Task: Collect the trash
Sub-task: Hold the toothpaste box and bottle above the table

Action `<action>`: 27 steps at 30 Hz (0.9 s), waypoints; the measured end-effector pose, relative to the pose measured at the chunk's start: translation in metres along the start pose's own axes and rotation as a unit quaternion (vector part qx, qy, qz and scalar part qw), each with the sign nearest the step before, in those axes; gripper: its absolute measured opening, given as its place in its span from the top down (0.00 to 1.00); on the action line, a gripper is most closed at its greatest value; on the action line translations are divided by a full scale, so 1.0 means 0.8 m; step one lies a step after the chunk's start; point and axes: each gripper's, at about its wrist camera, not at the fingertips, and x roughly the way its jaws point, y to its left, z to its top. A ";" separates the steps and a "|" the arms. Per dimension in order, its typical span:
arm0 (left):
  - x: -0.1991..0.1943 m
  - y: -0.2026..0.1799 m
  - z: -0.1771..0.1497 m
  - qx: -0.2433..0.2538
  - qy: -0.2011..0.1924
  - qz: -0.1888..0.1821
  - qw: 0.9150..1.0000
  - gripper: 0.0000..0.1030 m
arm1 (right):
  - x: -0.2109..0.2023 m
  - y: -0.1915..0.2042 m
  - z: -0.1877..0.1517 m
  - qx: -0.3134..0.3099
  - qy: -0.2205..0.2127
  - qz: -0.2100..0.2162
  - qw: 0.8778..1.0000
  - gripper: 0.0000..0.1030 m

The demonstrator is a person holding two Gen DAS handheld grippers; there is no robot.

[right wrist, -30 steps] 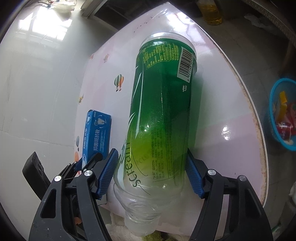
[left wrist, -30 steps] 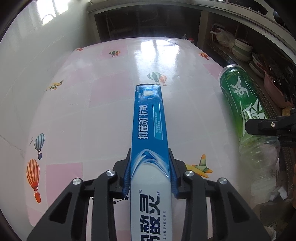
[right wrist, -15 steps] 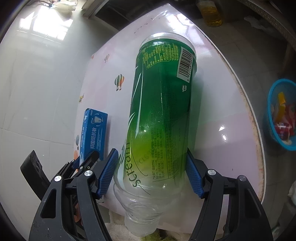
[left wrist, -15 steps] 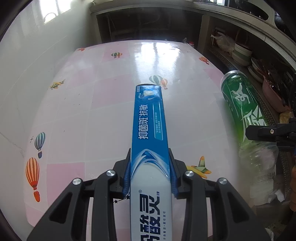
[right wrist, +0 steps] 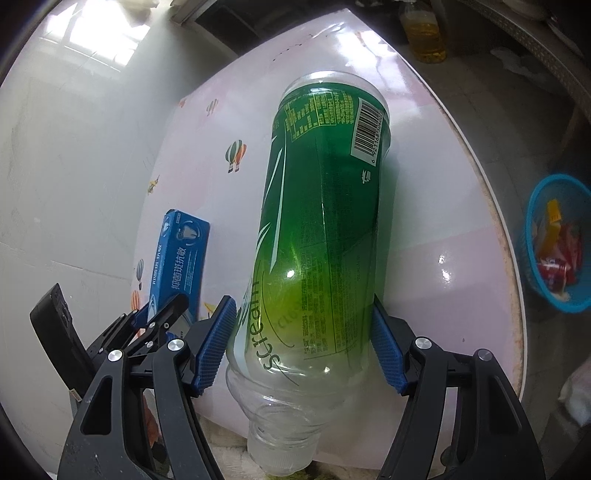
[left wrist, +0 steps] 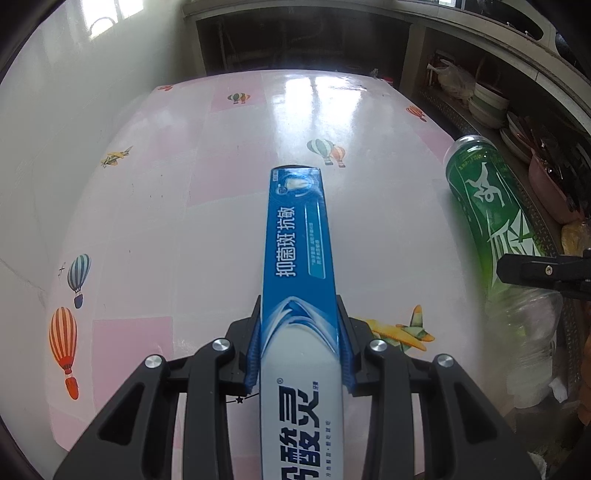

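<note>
The left gripper (left wrist: pixel 299 341) is clamped on a blue toothpaste box (left wrist: pixel 297 258), its blue ribbed pads pressed against the two long sides of the box near the white end. The box sticks forward out of the jaws over the table (left wrist: pixel 184 221), its far blue end pointing toward the middle of the tabletop. In the right wrist view the same box (right wrist: pixel 179 258) shows to the left of the bottle, with the left gripper (right wrist: pixel 162 314) around its near end.

The right gripper (right wrist: pixel 303 347) grips a green plastic bottle (right wrist: pixel 325 221), its pads set against both sides of the lower, clear part of the body just above the neck. The bottle lies along the gripper's line with its open, capless neck toward the camera and its base, with a barcode on the label, pointing away over the table. From the left wrist the bottle (left wrist: pixel 484 206) is seen near the table's right edge, with one black finger of the right gripper across it.

The tabletop is covered in a pink and white sheet printed with hot-air balloons (left wrist: pixel 62 339) and small aeroplanes. On the floor beyond the table's right edge stands a blue basket (right wrist: pixel 532 258) holding red and yellow wrappers. A bottle of yellow liquid (right wrist: pixel 424 33) stands on the floor past the table's far end.
</note>
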 end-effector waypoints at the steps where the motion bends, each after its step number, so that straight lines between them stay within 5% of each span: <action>1: 0.000 0.000 0.000 0.001 0.000 0.001 1.000 0.68 | 0.000 0.001 0.000 -0.002 0.000 -0.002 1.000 0.35; 27: 0.005 0.001 0.001 0.001 0.010 0.002 1.000 0.68 | 0.005 -0.003 -0.002 -0.003 0.006 0.003 1.000 0.36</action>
